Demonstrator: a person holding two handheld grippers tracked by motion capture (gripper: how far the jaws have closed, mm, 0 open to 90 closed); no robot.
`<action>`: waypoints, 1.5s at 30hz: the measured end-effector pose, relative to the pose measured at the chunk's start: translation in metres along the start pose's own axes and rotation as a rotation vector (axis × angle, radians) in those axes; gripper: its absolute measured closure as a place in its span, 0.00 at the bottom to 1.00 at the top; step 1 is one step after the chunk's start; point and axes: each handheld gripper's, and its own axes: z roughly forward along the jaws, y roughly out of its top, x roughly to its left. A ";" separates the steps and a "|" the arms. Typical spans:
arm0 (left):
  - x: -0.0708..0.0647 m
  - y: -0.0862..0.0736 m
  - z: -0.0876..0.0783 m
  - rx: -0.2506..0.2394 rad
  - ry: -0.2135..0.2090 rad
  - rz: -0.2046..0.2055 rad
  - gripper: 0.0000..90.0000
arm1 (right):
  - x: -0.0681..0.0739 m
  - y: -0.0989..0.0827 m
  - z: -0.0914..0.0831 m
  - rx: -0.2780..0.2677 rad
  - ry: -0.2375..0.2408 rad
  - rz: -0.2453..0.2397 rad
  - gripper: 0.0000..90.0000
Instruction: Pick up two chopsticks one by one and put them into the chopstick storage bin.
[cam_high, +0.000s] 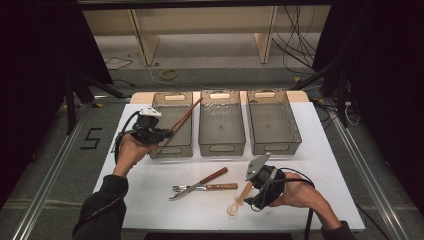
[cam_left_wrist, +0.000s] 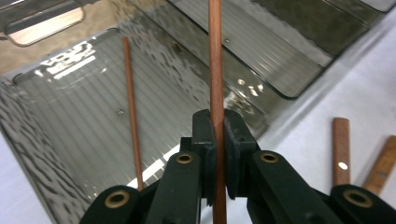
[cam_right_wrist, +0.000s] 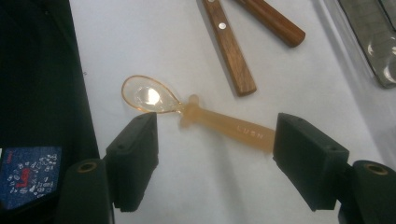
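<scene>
Jaws of the left gripper (cam_left_wrist: 215, 154) are clenched on a wooden chopstick (cam_left_wrist: 215, 70) held over the left bin (cam_high: 158, 150), where its mate (cam_left_wrist: 132, 112) already lies; releasing it comes next. The right gripper (cam_right_wrist: 215, 154), jaws spread, straddles an amber spoon (cam_right_wrist: 205, 116) on the worktop (cam_high: 160, 200) (handle embossed, seemingly "LUSN").

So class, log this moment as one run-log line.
left gripper: shut on chopstick, over left bin | right gripper: open, around spoon on table | second chopstick: in left bin
</scene>
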 end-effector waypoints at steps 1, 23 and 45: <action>0.002 0.001 0.001 -0.001 0.001 -0.005 0.94 | 0.000 0.000 0.000 0.000 0.002 0.000 0.35; 0.044 0.006 0.032 0.042 0.092 -0.143 0.94 | -0.001 -0.004 0.001 0.005 0.013 0.005 0.34; 0.057 0.000 0.053 0.075 0.106 -0.188 0.93 | -0.002 -0.007 0.002 0.008 0.022 0.014 0.34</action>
